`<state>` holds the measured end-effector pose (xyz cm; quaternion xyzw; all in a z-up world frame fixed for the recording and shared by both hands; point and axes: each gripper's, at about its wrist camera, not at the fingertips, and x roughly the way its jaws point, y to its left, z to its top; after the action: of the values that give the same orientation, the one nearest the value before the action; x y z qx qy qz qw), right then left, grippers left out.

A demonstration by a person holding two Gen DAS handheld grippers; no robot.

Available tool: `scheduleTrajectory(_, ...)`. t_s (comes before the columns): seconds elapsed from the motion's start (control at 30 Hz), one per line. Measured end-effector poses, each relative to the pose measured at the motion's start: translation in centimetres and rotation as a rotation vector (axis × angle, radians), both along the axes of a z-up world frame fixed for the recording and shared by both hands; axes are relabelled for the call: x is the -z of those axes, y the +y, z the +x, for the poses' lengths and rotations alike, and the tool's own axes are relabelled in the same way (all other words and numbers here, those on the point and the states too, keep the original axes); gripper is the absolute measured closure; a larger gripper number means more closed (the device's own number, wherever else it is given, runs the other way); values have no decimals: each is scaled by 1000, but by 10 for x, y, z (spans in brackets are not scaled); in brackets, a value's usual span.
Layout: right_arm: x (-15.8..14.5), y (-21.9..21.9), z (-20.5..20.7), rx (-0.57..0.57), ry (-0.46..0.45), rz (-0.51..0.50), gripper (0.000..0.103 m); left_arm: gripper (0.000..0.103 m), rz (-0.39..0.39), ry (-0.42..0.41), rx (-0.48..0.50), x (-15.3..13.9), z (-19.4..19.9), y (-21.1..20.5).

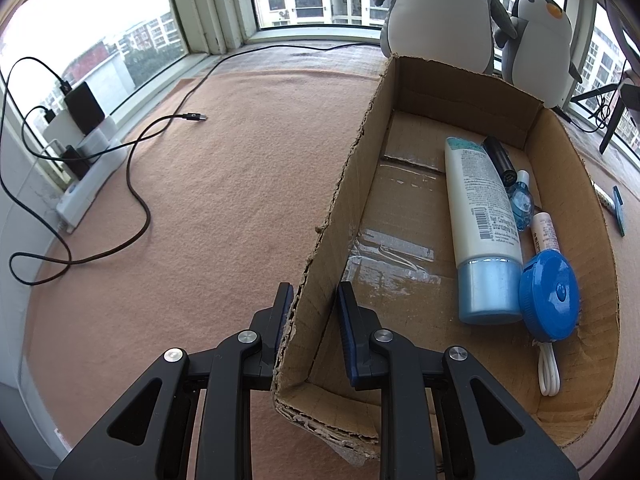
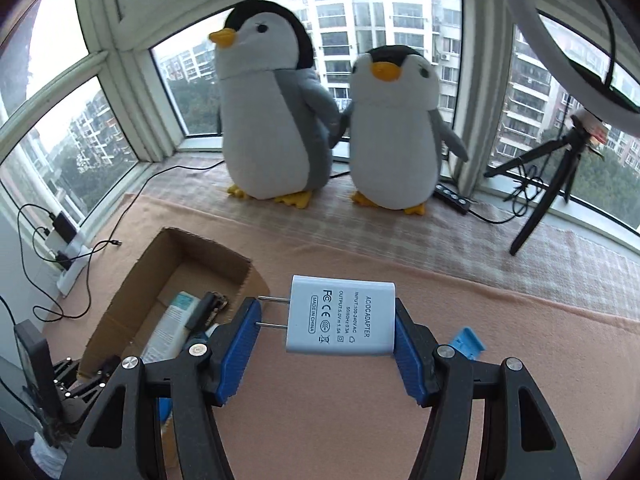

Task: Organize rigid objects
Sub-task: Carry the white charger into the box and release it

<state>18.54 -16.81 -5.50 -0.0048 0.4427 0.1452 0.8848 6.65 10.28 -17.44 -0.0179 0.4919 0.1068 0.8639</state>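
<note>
Two grippers are at work: the left gripper is clenched on the box wall, steadying it, while the right gripper is clamped on a white adapter, held above the mat, right of the box. The adapter is judged next for the box, beside the tube and blue disc; a swing left and a release over bare cardboard are called for. Read on it: "AC/DC ADAPTER", "MADE IN CHINA", "FC", "CE"

White adapter, ctr of right wrist view: "AC/DC ADAPTER", "INPUT:100-240V AC", "MADE IN CHINA", FC + CE marks; tube label text too small to read
</note>
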Motion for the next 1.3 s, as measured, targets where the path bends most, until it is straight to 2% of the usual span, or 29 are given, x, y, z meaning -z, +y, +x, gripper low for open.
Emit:
scheduleTrajectory(0.17, 4, 54, -1, -102, 14, 16, 44, 83, -4, -4, -3, 0, 0, 0)
scheduleTrajectory(0.37, 24, 114, -2, -203, 51, 24, 44, 83, -7, -5, -5, 0, 1, 0)
scheduleTrajectory(0.53, 41, 146, -3, -257, 84, 18, 44, 83, -9, -7, -7, 0, 0, 0)
scheduleTrajectory(1.0, 56, 172, 1, -293, 132, 36, 43, 83, -9, -7, -7, 0, 0, 0)
scheduleTrajectory(1.13, 55, 172, 2, -284, 130, 39, 28, 83, -9, -7, -7, 0, 0, 0)
scheduleTrajectory(1.3, 52, 165, 3, -263, 118, 41, 27, 83, -9, -7, -7, 0, 0, 0)
